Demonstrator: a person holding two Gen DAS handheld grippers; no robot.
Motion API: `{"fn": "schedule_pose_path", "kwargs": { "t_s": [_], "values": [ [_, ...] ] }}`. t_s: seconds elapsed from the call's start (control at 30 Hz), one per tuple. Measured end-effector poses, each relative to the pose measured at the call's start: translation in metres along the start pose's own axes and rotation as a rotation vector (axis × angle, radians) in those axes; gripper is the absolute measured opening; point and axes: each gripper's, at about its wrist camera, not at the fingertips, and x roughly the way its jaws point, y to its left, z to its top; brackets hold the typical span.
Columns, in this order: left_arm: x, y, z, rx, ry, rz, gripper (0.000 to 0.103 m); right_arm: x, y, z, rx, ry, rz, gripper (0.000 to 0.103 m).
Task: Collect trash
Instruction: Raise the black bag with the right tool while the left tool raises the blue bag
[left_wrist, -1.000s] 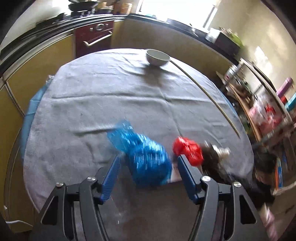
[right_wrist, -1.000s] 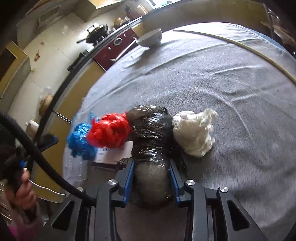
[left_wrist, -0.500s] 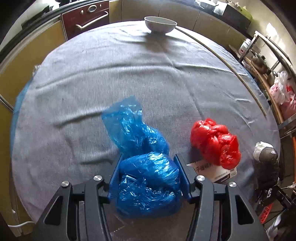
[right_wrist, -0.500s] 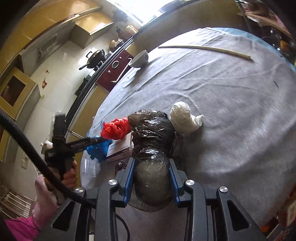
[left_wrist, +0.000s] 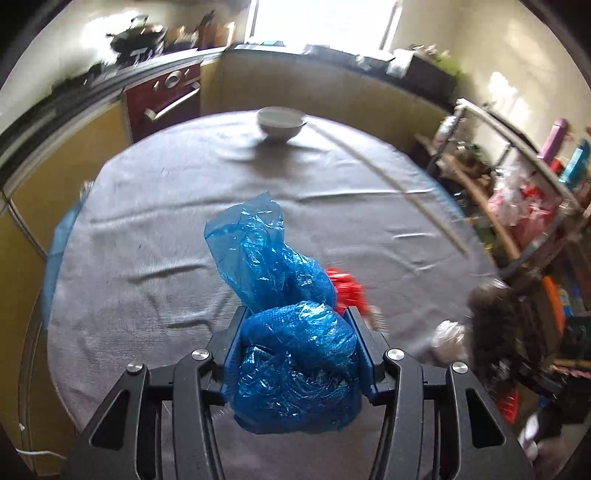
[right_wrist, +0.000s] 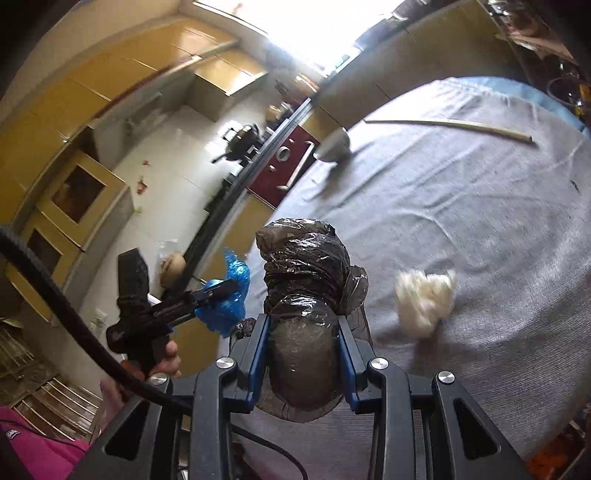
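Observation:
My left gripper (left_wrist: 297, 321) is shut on a crumpled blue plastic bag (left_wrist: 280, 295) and holds it lifted above the grey tablecloth (left_wrist: 147, 229). A red bag (left_wrist: 347, 290) lies on the table just behind it. My right gripper (right_wrist: 303, 326) is shut on a black plastic bag (right_wrist: 306, 280) and holds it lifted above the table's near edge. A white crumpled bag (right_wrist: 424, 299) lies on the cloth to its right. The left gripper with the blue bag (right_wrist: 225, 295) also shows at the left in the right wrist view.
A white bowl (left_wrist: 281, 123) stands at the far side of the round table, with a long thin stick (left_wrist: 388, 184) lying beside it. Kitchen counters and an oven (left_wrist: 162, 99) are behind. A cluttered shelf rack (left_wrist: 517, 199) stands to the right.
Both grippers have lifted their bags off the table. The left one closed on the blue bag and raised it; the right one rose with the black bag, leaving the white bag behind.

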Motion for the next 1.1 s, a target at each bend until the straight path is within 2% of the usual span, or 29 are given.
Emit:
{"fn": "schedule_pose_path", "kwargs": {
  "t_s": [0.13,0.3,0.43,0.57,0.63,0.77,0.87,0.93,1.0,1.1],
  "values": [
    [-0.030,-0.020,-0.017,0.051,-0.043,-0.055,0.053,-0.017,0.007,-0.001,-0.011,-0.035,0.001,0.036],
    [-0.042,-0.044,-0.045,0.123,-0.057,-0.046,0.053,-0.038,0.014,-0.011,-0.046,-0.050,-0.041,0.036],
    [-0.032,-0.052,-0.070,0.153,-0.023,-0.034,0.053,-0.050,0.015,-0.024,-0.071,-0.035,-0.099,0.036],
    [-0.016,-0.058,-0.102,0.170,0.051,-0.030,0.053,-0.059,0.007,-0.038,-0.062,-0.009,-0.136,0.036],
    [-0.009,-0.059,-0.115,0.194,0.072,0.009,0.053,-0.061,0.003,-0.048,-0.068,0.003,-0.176,0.036],
    [0.005,-0.051,-0.122,0.178,0.115,0.038,0.053,-0.045,-0.003,-0.060,-0.078,0.055,-0.267,0.036],
    [0.014,-0.044,-0.121,0.169,0.130,0.052,0.053,-0.025,-0.004,-0.063,-0.081,0.110,-0.298,0.036],
    [0.022,-0.040,-0.124,0.165,0.154,0.057,0.054,-0.006,-0.001,-0.067,-0.124,0.153,-0.364,0.036],
    [0.025,-0.039,-0.127,0.171,0.165,0.040,0.056,0.008,0.001,-0.072,-0.161,0.197,-0.409,0.036],
    [0.028,-0.036,-0.129,0.168,0.196,0.004,0.062,0.021,-0.001,-0.078,-0.162,0.239,-0.430,0.040]
  ]
}}
